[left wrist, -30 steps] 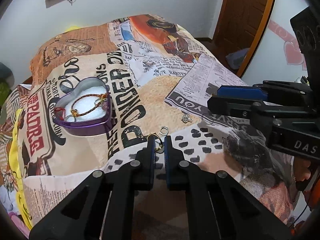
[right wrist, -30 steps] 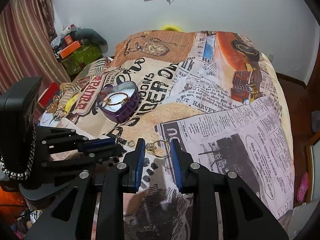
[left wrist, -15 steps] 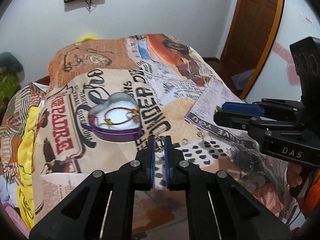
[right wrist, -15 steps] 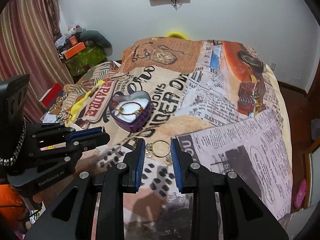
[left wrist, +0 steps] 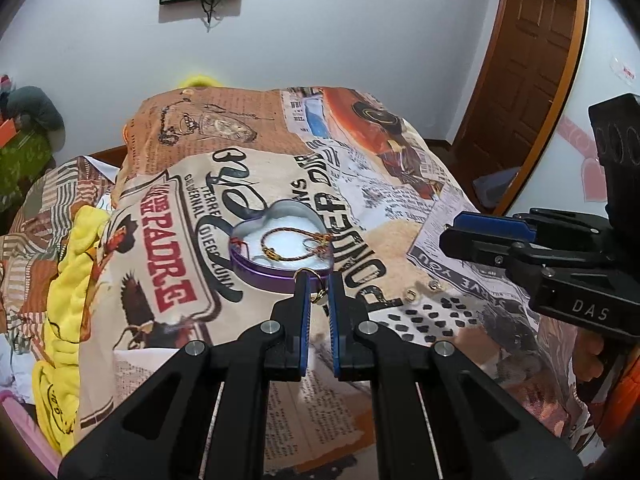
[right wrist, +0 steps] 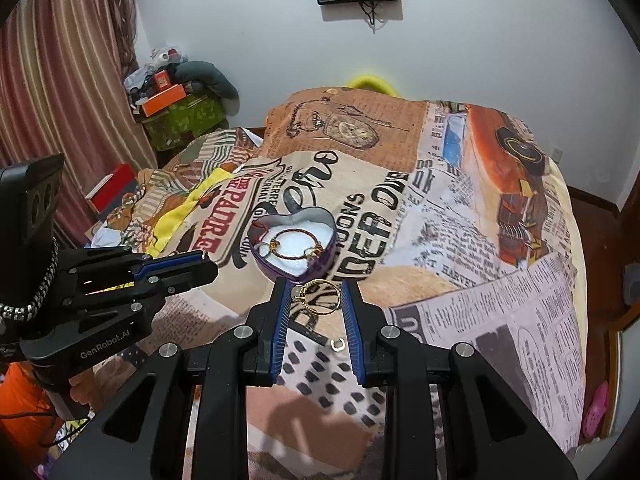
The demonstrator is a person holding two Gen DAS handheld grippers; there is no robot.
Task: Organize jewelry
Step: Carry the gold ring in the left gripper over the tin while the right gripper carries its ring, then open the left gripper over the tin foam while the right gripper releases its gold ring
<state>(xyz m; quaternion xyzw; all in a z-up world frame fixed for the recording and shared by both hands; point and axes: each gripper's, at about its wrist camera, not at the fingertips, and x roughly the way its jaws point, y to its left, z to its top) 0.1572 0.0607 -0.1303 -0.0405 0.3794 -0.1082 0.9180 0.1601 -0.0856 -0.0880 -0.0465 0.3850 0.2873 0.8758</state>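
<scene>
A purple heart-shaped tin [left wrist: 256, 272] [right wrist: 276, 270] with a white lining sits on the bed and holds a red-and-gold bracelet [left wrist: 294, 246] [right wrist: 298, 246]. My left gripper [left wrist: 319, 286] is shut on a small gold hoop [left wrist: 318, 298], held above the bed just in front of the tin. My right gripper [right wrist: 316, 294] is shut on a larger gold ring hoop [right wrist: 320, 296], also held in front of the tin. Each gripper shows in the other's view, the right [left wrist: 492, 232] and the left [right wrist: 176, 268].
Two small gold pieces [left wrist: 410, 294] [left wrist: 433, 286] lie on the newspaper-print bedspread [left wrist: 400, 208]; one [right wrist: 338, 345] shows between my right fingers. A yellow cloth [left wrist: 72, 264] lies at the left. Boxes [right wrist: 168, 100] are stacked by the curtain. A door [left wrist: 524, 60] stands at the right.
Both grippers have risen from the bedspread with their hoops and moved toward the heart tin. The tin now sits closer to both sets of fingertips.
</scene>
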